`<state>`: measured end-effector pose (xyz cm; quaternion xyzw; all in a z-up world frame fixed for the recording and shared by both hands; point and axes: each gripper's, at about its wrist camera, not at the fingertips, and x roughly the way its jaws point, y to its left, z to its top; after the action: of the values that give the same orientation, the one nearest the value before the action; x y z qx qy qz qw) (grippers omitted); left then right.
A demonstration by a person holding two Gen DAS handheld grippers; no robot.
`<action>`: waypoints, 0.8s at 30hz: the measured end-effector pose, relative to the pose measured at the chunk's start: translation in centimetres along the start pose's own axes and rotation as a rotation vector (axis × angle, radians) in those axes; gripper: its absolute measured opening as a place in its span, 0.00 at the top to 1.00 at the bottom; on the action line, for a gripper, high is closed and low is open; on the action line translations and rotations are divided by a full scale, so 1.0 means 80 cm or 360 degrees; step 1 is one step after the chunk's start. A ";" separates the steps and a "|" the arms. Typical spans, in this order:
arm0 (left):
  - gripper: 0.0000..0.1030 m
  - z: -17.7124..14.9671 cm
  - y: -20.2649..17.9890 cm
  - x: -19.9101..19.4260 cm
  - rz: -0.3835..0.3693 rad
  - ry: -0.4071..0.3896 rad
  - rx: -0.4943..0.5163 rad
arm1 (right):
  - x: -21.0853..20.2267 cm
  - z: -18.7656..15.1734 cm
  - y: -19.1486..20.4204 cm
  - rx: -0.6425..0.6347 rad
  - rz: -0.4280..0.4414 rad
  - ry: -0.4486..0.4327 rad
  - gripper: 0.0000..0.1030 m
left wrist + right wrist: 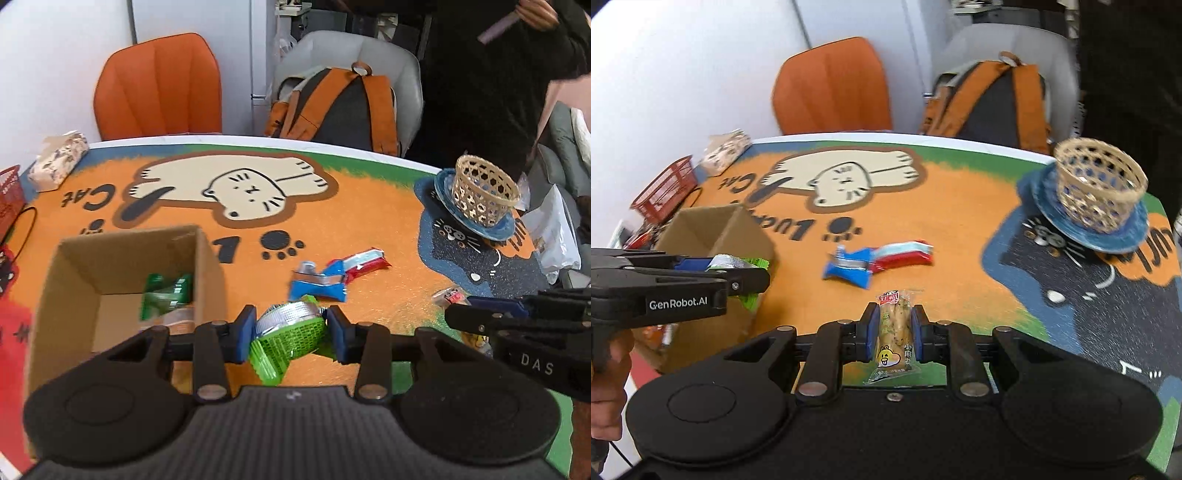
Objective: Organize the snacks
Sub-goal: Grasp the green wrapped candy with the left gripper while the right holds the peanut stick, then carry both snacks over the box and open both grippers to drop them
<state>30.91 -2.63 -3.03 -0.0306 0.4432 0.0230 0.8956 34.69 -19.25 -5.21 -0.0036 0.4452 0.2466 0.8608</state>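
Two snacks gripped above the surface, beside an open cardboard box

The left hand-held gripper (290,334) clamps a green-and-silver snack packet (291,330) between its blue pads, just right of the cardboard box (210,273); the right hand-held gripper (894,334) is closed on a clear-wrapped biscuit stick (894,332). The box stands open on the orange cat-print surface (369,206) and holds a green packet (166,299) against its right wall, with something pale under it that I cannot make out. A blue packet (319,286) and a red-and-white packet (364,262) lie touching on the surface, right of the box. The woven basket (485,192) sits on a blue plate (506,227) at the far right; its contents cannot be told. A red mesh basket (665,190) stands at the left edge.
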 end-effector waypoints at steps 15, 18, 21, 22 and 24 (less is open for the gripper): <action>0.61 -0.009 0.109 -0.061 0.0114 -0.0001 -0.0124 | -0.012 0.050 0.121 -0.0275 0.0032 0.0124 0.80; 0.61 -0.015 0.127 -0.070 0.0128 0.0002 -0.0142 | -0.013 0.056 0.144 -0.0322 0.0046 0.0114 0.80; 0.61 -0.019 0.145 -0.075 0.0141 0.0005 -0.0158 | -0.009 0.063 0.166 -0.0352 0.0055 0.0118 0.80; 0.60 -0.020 0.150 -0.076 0.0145 0.0006 -0.0168 | -0.008 0.065 0.173 -0.0363 0.0057 0.0118 0.80; 0.60 -0.023 0.164 -0.075 0.0157 0.0005 -0.0188 | -0.003 0.070 0.185 -0.0378 0.0076 0.0123 0.80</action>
<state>24.93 10.20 0.20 -0.0615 0.4435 0.0932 0.8893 32.54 -5.08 1.53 -0.1043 0.4456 0.3176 0.8305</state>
